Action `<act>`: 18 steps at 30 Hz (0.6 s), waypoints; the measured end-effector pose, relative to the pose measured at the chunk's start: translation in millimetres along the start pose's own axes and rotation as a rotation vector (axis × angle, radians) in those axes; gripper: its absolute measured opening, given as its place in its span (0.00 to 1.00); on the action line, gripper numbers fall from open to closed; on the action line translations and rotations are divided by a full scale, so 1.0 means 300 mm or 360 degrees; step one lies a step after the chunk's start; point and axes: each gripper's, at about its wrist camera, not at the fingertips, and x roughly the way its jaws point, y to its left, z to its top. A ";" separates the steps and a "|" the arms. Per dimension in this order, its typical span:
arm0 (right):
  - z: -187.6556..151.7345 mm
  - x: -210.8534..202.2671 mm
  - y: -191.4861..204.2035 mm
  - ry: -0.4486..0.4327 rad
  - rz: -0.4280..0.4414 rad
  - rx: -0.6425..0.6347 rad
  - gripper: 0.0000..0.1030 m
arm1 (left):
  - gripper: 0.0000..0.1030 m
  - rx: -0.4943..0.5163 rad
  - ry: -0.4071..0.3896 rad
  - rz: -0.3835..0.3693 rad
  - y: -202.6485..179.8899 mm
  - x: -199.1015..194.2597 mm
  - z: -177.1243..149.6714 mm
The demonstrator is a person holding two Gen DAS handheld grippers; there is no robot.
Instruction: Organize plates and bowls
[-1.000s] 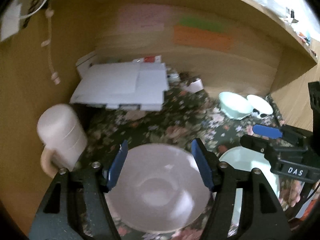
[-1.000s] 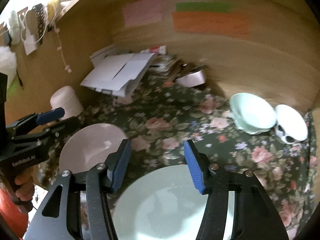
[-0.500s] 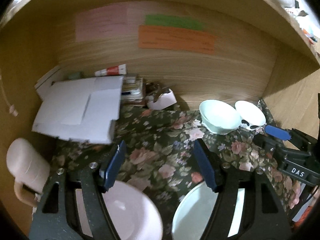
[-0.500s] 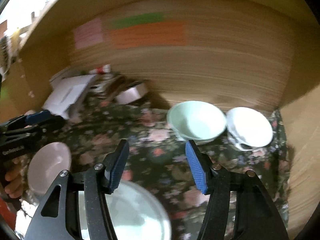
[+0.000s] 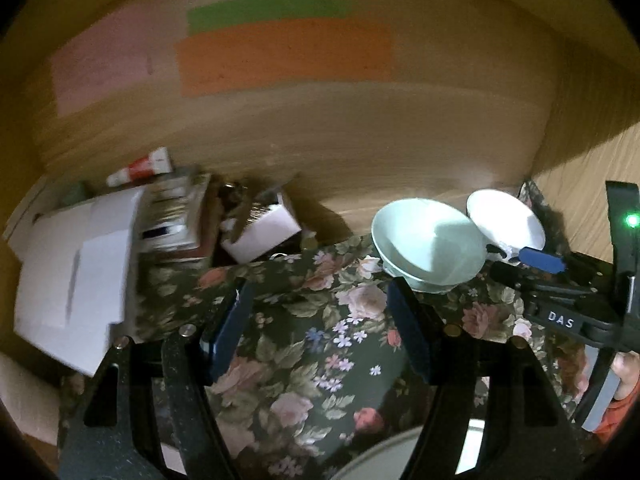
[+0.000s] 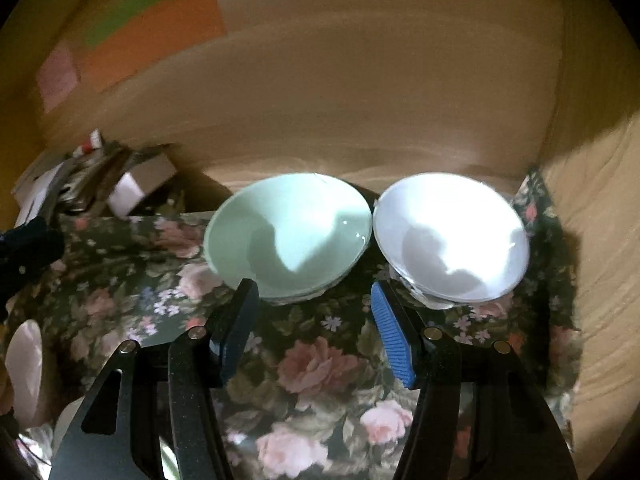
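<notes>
A pale green bowl (image 6: 288, 236) and a white bowl (image 6: 452, 236) stand side by side at the back right of the floral cloth (image 6: 320, 372), against the wooden wall. My right gripper (image 6: 314, 320) is open and empty, just in front of the gap between them. My left gripper (image 5: 320, 316) is open and empty over the cloth, left of the green bowl (image 5: 428, 240) and white bowl (image 5: 504, 220). A plate's rim (image 5: 384, 456) shows at the bottom of the left wrist view. The pink bowl (image 6: 24, 372) sits at the far left.
White papers (image 5: 76, 280), a tube (image 5: 140, 166) and a small white box (image 5: 264, 232) clutter the back left corner. Wooden walls close in the back and the right side (image 6: 600, 240). The right gripper's body (image 5: 560, 292) shows at the right.
Both grippers have moved forward and up, away from the pink bowl and the plate, toward the back wall. The right one has swung right and closed in on the green and white bowls.
</notes>
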 end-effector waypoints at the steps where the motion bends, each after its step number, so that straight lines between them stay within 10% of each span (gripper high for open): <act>1: 0.002 0.019 -0.006 0.0018 0.0000 0.0007 0.53 | 0.68 0.0006 0.0032 -0.0008 -0.007 0.028 0.005; 18: 0.038 0.208 -0.063 0.0203 0.0083 0.0144 0.35 | 0.68 0.0074 0.0167 -0.0053 -0.061 0.229 0.029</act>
